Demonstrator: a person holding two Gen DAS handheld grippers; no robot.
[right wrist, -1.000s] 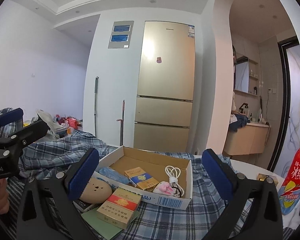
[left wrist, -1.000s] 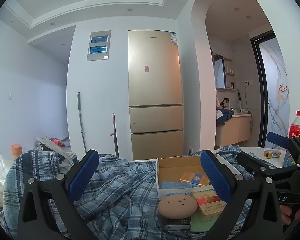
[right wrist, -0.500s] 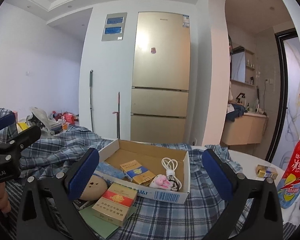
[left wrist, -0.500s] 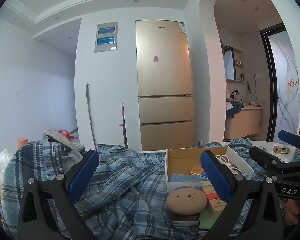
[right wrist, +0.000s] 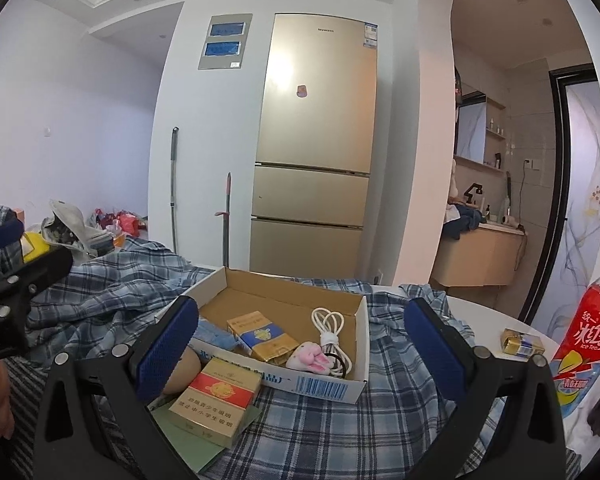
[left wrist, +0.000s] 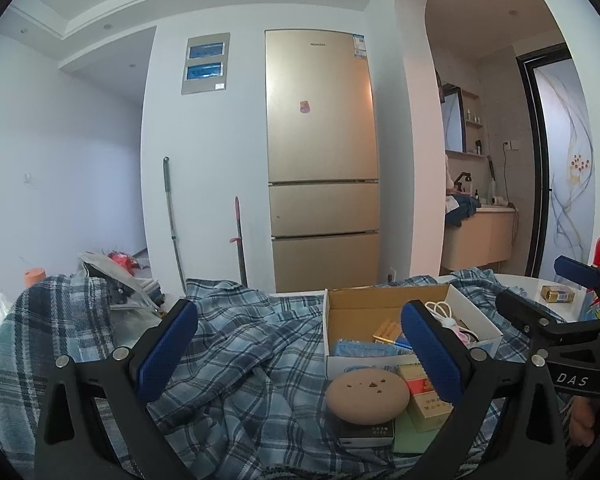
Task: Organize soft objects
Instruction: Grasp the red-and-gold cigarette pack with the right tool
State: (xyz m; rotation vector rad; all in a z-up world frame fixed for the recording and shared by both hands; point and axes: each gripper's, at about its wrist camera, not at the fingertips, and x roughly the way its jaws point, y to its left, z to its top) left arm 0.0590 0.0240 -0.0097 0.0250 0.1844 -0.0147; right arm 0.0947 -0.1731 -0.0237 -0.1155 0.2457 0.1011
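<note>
A blue plaid cloth [left wrist: 240,360] lies crumpled over the table and also shows in the right wrist view [right wrist: 112,300]. A tan round soft pad [left wrist: 367,397] rests on a dark box in front of an open cardboard box [left wrist: 476,322], which also shows in the right wrist view [right wrist: 284,300]. A pink plush toy [right wrist: 310,354] lies inside that box beside a white cable [right wrist: 329,324]. My left gripper [left wrist: 300,354] is open and empty above the cloth. My right gripper [right wrist: 300,354] is open and empty in front of the box.
A red-and-gold carton [right wrist: 216,398] lies on a green sheet before the box. A gold-blue pack [right wrist: 260,334] sits inside the box. A red ice tea bottle [right wrist: 590,322] and a small gold pack [right wrist: 522,344] stand at the right. A fridge [left wrist: 322,160] stands behind.
Both grippers have shifted their view slightly, with the box and pad sliding a little right in the left wrist view. Both stay open and empty.
</note>
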